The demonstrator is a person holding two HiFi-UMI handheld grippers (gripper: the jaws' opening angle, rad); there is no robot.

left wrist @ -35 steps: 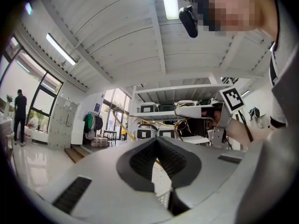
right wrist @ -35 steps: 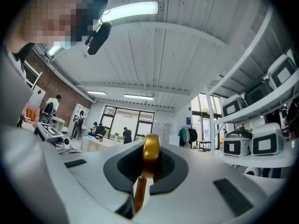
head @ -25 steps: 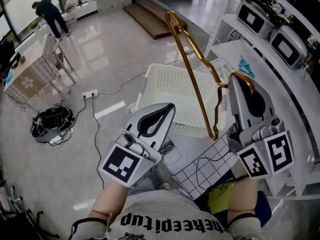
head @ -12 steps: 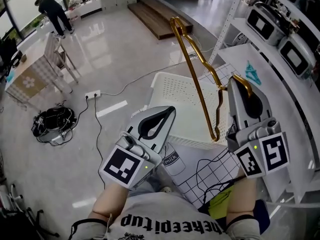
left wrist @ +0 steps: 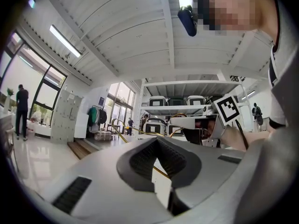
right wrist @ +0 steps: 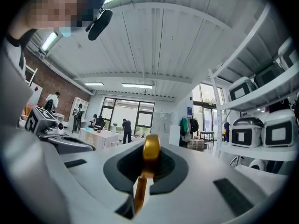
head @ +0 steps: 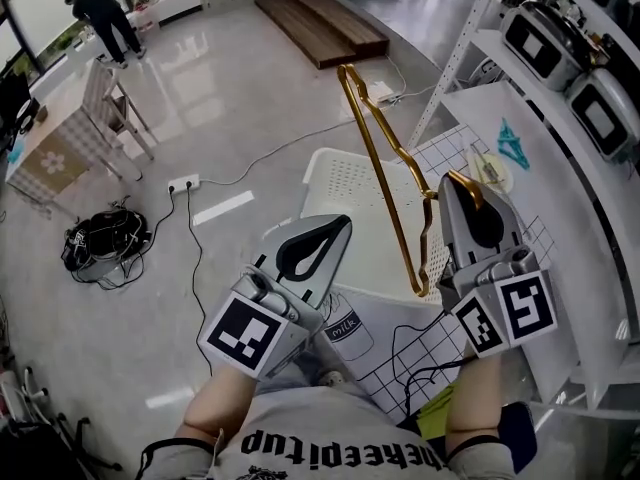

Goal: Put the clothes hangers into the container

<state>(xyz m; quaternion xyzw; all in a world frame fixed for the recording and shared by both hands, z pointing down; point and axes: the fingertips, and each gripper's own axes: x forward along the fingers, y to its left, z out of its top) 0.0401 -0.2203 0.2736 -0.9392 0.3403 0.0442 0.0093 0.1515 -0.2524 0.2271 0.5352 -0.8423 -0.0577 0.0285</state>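
- The clothes hanger (head: pixel 377 173) is 1 thin rod of shiny gold-coloured metal, bent into a rounded hook at its far end, a long straight bar and a stepped shoulder with a notch.
- It is held in the air, tilted, and crosses the right side of the container (head: pixel 348 193) in the head view (whether its lower corner dips inside the rim, I cannot tell).
- The right gripper (head: pixel 462 190) is clamped on the hanger near one shoulder. In the right gripper view the gold rod (right wrist: pixel 150 155) sits pinched between the dark ribbed pads.
- The left gripper (head: pixel 340 224) has its jaws together with nothing held between them. Its tips meet over a teardrop-shaped gap lined with dark ribbed rubber.
- Both grippers have smooth, matt grey plastic shells, and each carries a cube with black-and-white square markers.
- The container is a white plastic basket with rounded corners and walls pierced by rows of small holes.
- Under it lies a white sheet (head: pixel 412 353) printed with a thin black grid.
- A small teal hanger (head: pixel 514 145) lies on the white table to the right, well apart from the basket.
- The floor (head: pixel 230 88) is glossy pale grey.
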